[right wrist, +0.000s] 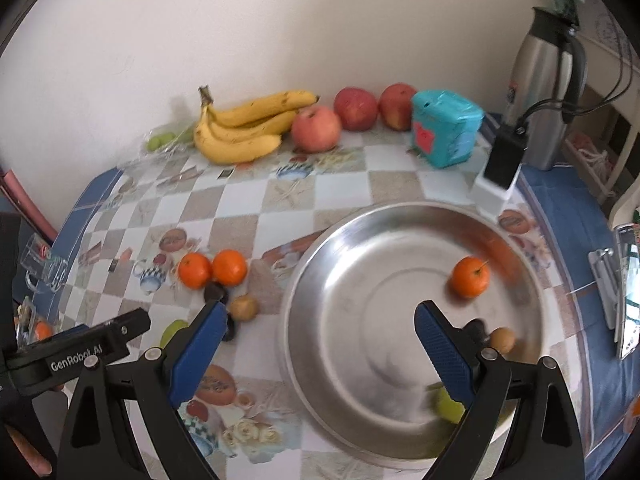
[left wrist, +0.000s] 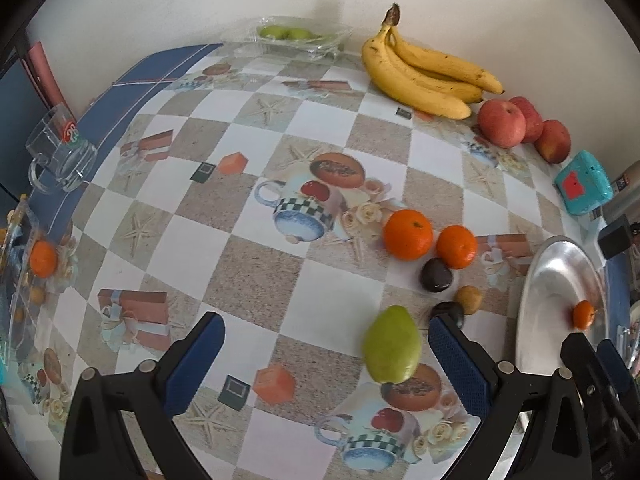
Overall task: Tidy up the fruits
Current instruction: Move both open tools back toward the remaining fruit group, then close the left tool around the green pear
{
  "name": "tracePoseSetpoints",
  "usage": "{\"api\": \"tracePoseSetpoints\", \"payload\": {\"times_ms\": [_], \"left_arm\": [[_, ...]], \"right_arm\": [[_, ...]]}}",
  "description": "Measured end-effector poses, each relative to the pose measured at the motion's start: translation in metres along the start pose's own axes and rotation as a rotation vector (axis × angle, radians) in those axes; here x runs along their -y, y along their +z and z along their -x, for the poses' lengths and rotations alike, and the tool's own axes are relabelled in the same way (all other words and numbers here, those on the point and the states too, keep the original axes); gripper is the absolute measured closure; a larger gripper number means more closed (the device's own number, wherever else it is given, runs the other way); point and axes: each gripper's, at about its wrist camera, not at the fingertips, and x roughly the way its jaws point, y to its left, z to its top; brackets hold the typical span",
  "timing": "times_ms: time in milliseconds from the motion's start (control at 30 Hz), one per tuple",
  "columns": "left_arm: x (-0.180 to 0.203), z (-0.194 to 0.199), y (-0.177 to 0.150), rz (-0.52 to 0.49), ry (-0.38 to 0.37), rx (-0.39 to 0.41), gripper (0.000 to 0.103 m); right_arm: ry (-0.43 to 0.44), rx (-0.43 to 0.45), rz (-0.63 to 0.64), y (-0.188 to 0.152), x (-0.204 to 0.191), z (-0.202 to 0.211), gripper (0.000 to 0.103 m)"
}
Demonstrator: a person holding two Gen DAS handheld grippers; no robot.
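Note:
My left gripper point(left wrist: 326, 336) is open and empty above the table; a green pear point(left wrist: 392, 345) lies between its fingers, nearer the right one. Two oranges point(left wrist: 408, 234) point(left wrist: 456, 247), two dark plums point(left wrist: 436, 275) and a brown kiwi point(left wrist: 469, 299) lie just beyond. My right gripper point(right wrist: 316, 326) is open and empty over the steel bowl point(right wrist: 344, 280), which holds an orange point(right wrist: 469, 276), a kiwi point(right wrist: 502, 339), a dark fruit and a green fruit point(right wrist: 448, 404) partly hidden by the right finger.
Bananas point(left wrist: 420, 72) and three red apples point(left wrist: 501, 124) lie along the back wall. A clear tray with green fruit point(left wrist: 292, 34) sits at the back. A teal box point(right wrist: 446, 128), a steel thermos point(right wrist: 546, 92), a glass mug point(left wrist: 60, 148) at left.

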Motion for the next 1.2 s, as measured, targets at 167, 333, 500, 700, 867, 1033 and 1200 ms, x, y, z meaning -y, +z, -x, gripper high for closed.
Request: {"api": "tracePoseSetpoints", "payload": {"times_ms": [167, 333, 500, 700, 867, 1033, 1200], "left_arm": [[-0.001, -0.010, -0.003, -0.009, -0.001, -0.026, 0.000], [0.004, -0.018, -0.006, -0.023, -0.017, -0.057, 0.000], [0.012, -0.025, -0.010, -0.033, -0.061, -0.079, 0.001], [0.021, -0.028, -0.012, -0.063, -0.082, -0.070, 0.006], [0.027, -0.028, -0.013, -0.089, -0.086, -0.059, 0.015], [0.031, -0.028, -0.014, -0.106, -0.091, -0.063, 0.024], [0.032, -0.030, -0.015, -0.109, -0.101, -0.074, 0.034]], "right_arm": [[0.019, -0.052, -0.003, -0.007, -0.010, -0.015, 0.008], [-0.003, -0.118, 0.002, -0.014, -0.011, -0.026, 0.008], [-0.021, -0.132, -0.022, -0.015, -0.002, -0.027, 0.008], [-0.049, -0.137, -0.039, -0.015, 0.008, -0.026, 0.008], [-0.056, -0.138, -0.041, -0.015, 0.011, -0.024, 0.008], [-0.052, -0.133, -0.045, -0.014, 0.011, -0.023, 0.008], [-0.051, -0.134, -0.038, -0.014, 0.009, -0.024, 0.008]]}}
